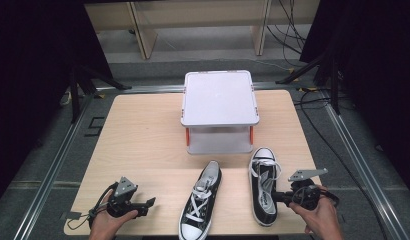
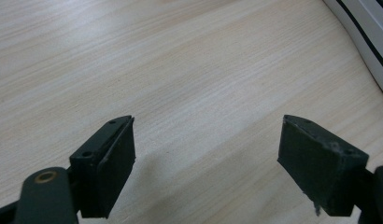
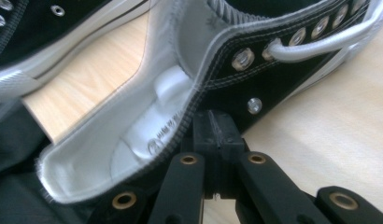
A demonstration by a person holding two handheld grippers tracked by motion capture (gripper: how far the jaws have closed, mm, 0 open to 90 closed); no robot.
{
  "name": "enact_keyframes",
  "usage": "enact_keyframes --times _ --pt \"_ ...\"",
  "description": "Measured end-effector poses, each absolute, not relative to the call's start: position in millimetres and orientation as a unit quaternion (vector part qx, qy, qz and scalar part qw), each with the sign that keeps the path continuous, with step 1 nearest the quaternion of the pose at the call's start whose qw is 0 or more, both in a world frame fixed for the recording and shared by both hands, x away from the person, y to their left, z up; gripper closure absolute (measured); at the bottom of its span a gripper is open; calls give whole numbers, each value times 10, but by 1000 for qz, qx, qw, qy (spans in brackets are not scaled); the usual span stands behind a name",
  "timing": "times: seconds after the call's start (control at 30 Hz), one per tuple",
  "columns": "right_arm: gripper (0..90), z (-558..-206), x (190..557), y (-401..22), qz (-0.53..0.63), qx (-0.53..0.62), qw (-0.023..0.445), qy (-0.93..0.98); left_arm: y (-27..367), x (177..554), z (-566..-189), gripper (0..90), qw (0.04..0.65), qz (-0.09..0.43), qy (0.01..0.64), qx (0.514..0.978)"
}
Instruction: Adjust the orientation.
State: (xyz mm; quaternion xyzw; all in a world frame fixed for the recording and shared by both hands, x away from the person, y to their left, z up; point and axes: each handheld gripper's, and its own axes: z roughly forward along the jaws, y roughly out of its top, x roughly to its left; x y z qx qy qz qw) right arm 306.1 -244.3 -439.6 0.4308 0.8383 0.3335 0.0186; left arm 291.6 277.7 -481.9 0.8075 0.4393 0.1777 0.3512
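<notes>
The bench (image 1: 143, 130) was a pale wooden top, and at its far middle stood a white lidded box (image 1: 219, 97) with orange clips, raised on a lower tier. In front of it lay 2 black canvas sneakers with white laces and toe caps, well apart from each other: the left sneaker (image 1: 200, 200) angled at the near edge, and the right sneaker (image 1: 263, 187) lying more or less straight, toe toward the box. The right claw (image 1: 279, 197) had come in from the shoe's outer side and, in the right gripper view, its jaws looked pinched together on the collar wall of the right sneaker (image 3: 227, 70), just below the eyelets, so it was holding that shoe by the canvas. To my eye the hold was thin; lifting slowly and keeping the sole level would suit it, since the soft wall could fold or slip out. The box stood close ahead of the toe and would block a forward push. The left claw (image 2: 206, 154) hovered wide over bare wood near the front left corner, gripping nothing.
</notes>
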Motion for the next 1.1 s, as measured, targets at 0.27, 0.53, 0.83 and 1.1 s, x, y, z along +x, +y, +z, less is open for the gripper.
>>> enact_keyframes --times 0.27,0.53,0.83,1.1 --pt "723 -4216 2998 -2408 337 427 73 836 2808 2909 -4794 184 345 176 427 817" --pt "555 -4096 2970 -2371 350 428 99 827 2784 2910 -4819 184 350 177 442 807" --pt "588 -4134 3128 -2226 295 433 117 844 2786 2917 -4816 185 350 180 435 810" --pt "783 -4143 3213 -2302 286 404 111 861 2794 2925 -4816 184 349 182 429 813"
